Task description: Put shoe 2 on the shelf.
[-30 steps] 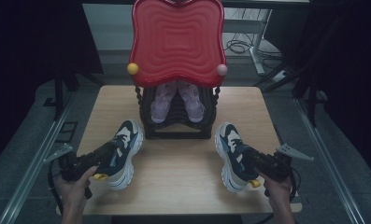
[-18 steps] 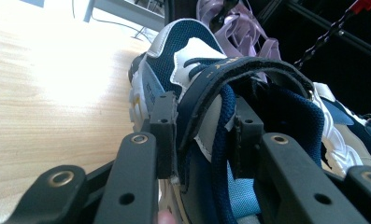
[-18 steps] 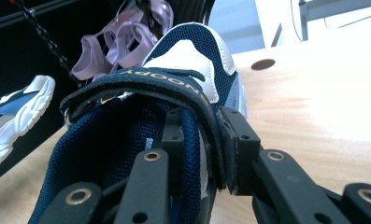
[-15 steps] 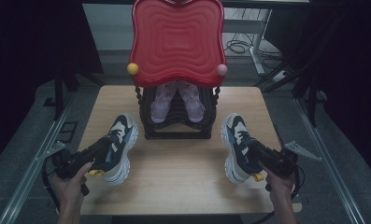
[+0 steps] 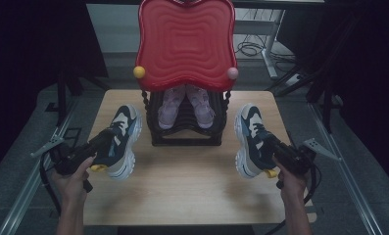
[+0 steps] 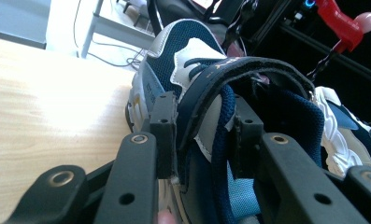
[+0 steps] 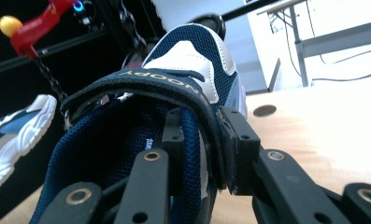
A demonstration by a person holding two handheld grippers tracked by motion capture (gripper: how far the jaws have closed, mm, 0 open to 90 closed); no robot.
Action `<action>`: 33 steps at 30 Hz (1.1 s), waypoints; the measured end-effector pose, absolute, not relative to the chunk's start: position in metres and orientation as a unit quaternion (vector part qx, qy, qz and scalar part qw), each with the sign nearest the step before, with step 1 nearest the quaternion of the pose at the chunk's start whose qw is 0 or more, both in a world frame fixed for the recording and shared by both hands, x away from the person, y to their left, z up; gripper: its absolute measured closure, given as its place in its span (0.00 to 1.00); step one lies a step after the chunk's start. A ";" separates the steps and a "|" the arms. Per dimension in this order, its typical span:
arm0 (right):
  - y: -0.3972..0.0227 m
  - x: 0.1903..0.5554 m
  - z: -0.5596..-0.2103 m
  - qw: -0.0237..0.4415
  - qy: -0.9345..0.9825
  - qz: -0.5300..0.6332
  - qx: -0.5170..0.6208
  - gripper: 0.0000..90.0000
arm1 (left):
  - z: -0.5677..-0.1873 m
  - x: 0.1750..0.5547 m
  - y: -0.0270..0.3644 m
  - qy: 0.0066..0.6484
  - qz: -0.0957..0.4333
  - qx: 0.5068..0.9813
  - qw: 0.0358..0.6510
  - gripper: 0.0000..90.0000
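High view: I am holding my left gripper (image 5: 91, 149) on the left sneaker (image 5: 121, 142) and my right gripper (image 5: 275, 152) on the right sneaker (image 5: 248, 139), both over the desk (image 5: 192, 186), one on each side of the black shoe rack (image 5: 184, 129) under the red tray (image 5: 184, 44).
Rack contents: a pink pair (image 5: 184, 105) is sitting inside, toes partly hidden by the tray.
Left gripper view: my jaws are closing partway on the sneaker's tongue and strap (image 6: 230, 74), pads pressing both sides; the other sneaker (image 6: 346, 135) is showing at the right edge.
Right gripper view: my jaws are pinching the collar wall beneath the strap (image 7: 160, 81), lettering upside down; the other sneaker (image 7: 15, 130) is lying at the left.
Hard to tell: whether the soles are touching the desk; heels are cut off by my jaws.
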State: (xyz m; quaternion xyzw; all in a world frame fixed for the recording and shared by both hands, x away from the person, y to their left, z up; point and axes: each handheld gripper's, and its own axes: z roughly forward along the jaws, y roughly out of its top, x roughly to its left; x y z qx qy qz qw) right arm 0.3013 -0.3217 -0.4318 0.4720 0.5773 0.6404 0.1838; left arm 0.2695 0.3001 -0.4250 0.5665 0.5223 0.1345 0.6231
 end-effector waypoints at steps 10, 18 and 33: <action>-0.323 0.313 -0.408 0.198 0.566 0.650 0.467 0.82 | -0.413 0.284 0.300 0.524 0.136 0.562 0.625 0.76; -0.323 0.322 -0.390 0.205 0.560 0.658 0.460 0.82 | -0.399 0.294 0.304 0.522 0.143 0.561 0.626 0.76; -0.321 0.338 -0.356 0.221 0.550 0.667 0.451 0.82 | -0.355 0.313 0.307 0.508 0.175 0.553 0.636 0.76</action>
